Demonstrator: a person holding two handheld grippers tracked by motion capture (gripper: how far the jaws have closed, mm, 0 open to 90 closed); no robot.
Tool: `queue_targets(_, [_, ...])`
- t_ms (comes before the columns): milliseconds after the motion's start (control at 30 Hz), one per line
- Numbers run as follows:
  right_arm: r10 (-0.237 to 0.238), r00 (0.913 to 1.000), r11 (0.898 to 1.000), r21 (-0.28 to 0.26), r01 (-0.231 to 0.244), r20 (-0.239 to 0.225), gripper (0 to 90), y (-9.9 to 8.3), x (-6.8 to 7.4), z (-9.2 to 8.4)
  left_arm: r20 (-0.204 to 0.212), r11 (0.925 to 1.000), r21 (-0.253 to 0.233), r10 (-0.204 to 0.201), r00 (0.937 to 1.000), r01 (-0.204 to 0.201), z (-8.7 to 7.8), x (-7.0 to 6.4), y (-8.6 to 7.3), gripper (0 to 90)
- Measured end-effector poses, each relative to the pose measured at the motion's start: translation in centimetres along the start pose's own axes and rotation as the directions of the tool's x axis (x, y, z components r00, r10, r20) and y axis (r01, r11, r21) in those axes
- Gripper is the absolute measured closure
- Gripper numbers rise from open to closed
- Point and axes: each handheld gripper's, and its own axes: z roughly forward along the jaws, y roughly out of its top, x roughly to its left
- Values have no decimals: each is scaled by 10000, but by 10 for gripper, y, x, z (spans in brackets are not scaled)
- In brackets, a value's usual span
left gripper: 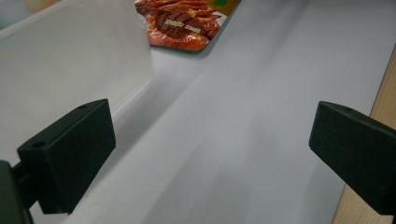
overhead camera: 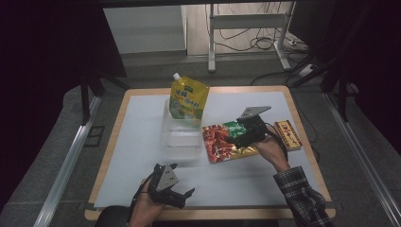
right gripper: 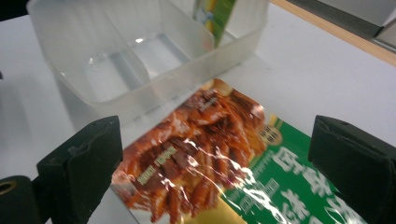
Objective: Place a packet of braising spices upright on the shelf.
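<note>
A shiny red and green snack bag (overhead camera: 216, 144) lies flat on the white mat, right of a clear plastic container (overhead camera: 182, 135). A yellow-green spout pouch (overhead camera: 189, 98) with a white cap stands upright in the container's far compartment. My right gripper (overhead camera: 232, 137) hovers over the bag, open; in the right gripper view its jaws straddle the snack bag (right gripper: 201, 140) without touching it, with the container (right gripper: 140, 60) and the pouch (right gripper: 215, 14) beyond. My left gripper (overhead camera: 183, 178) is open and empty near the table's front edge, with the container wall (left gripper: 70, 60) on its left and the snack bag (left gripper: 182, 23) far ahead.
A small red and yellow box (overhead camera: 288, 135) lies near the mat's right edge, behind the right hand. The white mat (overhead camera: 142, 156) covers a wooden table (overhead camera: 108, 156); its wooden edge (left gripper: 387, 93) runs beside the left gripper. Dark floor and table legs lie beyond.
</note>
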Motion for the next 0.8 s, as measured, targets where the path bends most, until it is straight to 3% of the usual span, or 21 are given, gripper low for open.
queue_targets(400, [430,9963,9985,305,-454,743,31,-27,-14,-15,-8,9999,84,78,10000,-78,0,0,0,2])
queue_targets(633, [486,9888,9961,659,-584,1411,31,-45,-24,-19,-37,9997,194,141,9999,-140,2,-1,0,2])
queue_targets(800, [743,9841,9935,730,-870,1610,32,-55,-30,-21,-37,9996,226,151,9999,-150,2,-1,-1,3])
